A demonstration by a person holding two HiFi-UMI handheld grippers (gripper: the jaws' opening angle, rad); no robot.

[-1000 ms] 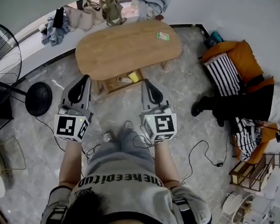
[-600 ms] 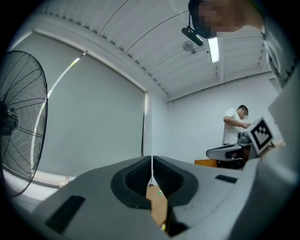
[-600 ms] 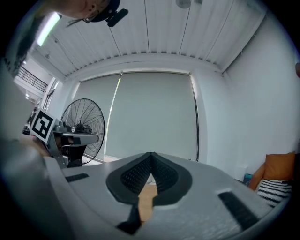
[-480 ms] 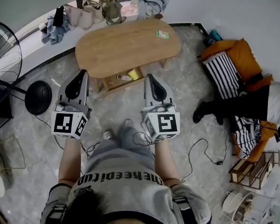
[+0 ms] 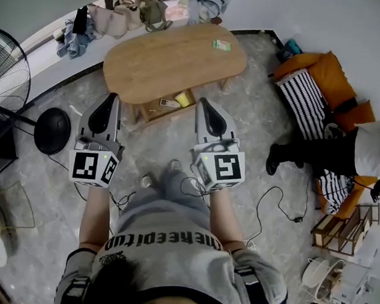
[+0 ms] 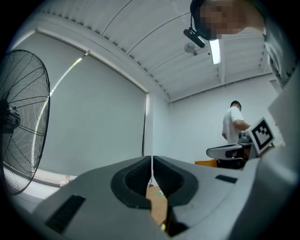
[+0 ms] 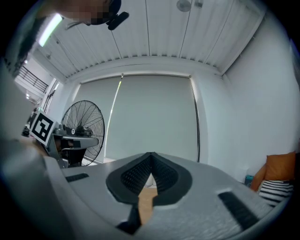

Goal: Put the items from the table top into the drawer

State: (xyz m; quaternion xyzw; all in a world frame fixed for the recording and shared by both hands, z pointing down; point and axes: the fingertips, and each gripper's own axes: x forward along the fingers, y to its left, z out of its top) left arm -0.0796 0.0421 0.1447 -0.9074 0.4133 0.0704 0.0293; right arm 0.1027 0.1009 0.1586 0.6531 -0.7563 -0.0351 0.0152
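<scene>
Left gripper point(image 6: 151, 161): clenched, jaws meeting along one thin seam, nothing held. Right gripper point(image 7: 151, 158): likewise clenched and empty. We record both held side by side above the grey floor point(image 5: 244, 140), short of the table and touching nothing.

Wooden table point(image 5: 175, 63): oval, whole only in the head view. Through each gripper's own camera we get just a sliver of its wood below the jaw seam; the gripper body blocks the rest.

Drawer point(image 5: 155, 113): pulled out beneath the table's near edge, seen from the head view only. We count a yellow object point(image 5: 182, 102) and a small pale object point(image 5: 168, 104) in it; neither can be identified.

Green packet point(image 5: 221, 45): lying on the tabletop near its far right end; print too small to read.

Standing fan point(image 5: 2, 76): at left, cut by the frame edge from the head; the right gripper view shows its round cage entire.

Second person point(image 5: 350, 151): at right beside orange cushions point(image 5: 321, 74), partly cut off; the left gripper view shows them standing in a white top.

Bags point(image 5: 122, 18): along the far wall, shapes running together.
</scene>
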